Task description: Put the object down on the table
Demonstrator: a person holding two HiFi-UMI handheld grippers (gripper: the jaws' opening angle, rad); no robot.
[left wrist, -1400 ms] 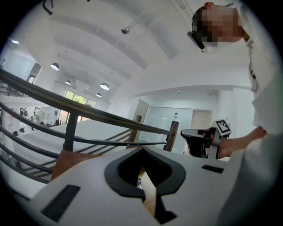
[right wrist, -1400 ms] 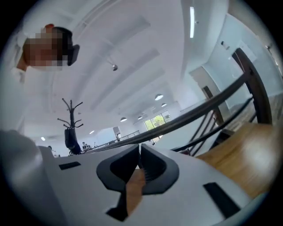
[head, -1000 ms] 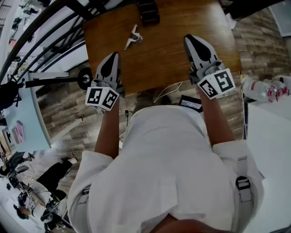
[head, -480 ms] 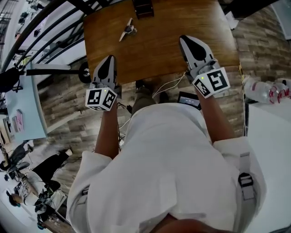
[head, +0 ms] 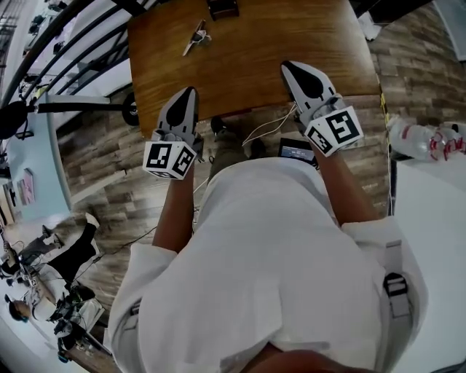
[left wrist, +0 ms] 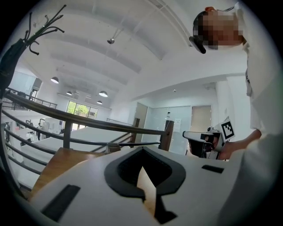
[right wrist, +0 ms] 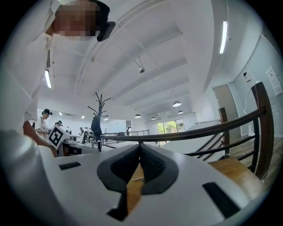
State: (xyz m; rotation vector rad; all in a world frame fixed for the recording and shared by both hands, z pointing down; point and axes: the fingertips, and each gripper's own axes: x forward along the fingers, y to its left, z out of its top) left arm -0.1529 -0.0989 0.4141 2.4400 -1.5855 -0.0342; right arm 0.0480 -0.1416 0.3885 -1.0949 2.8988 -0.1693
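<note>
A small silvery metal object (head: 195, 36) lies by itself on the wooden table (head: 255, 51), near its far left corner. My left gripper (head: 188, 93) hangs at the table's near edge, well short of the object; its jaws are shut and hold nothing. My right gripper (head: 290, 69) is over the near right part of the table, also shut and empty. In the left gripper view the dark pads (left wrist: 128, 170) meet at their tips, with wood showing below them. The right gripper view shows its pads (right wrist: 152, 167) closed the same way.
A dark box (head: 222, 9) sits at the table's far edge. A black railing (head: 65, 44) runs along the left. Cables (head: 266, 131) and a black device (head: 295, 151) lie under the near edge. Plastic bottles (head: 415, 142) stand at the right, a light blue table (head: 36, 167) at the left.
Both grippers have drawn back toward the person; the left one went from over the tabletop to its near edge. The metal object stays lying where it was on the table.
</note>
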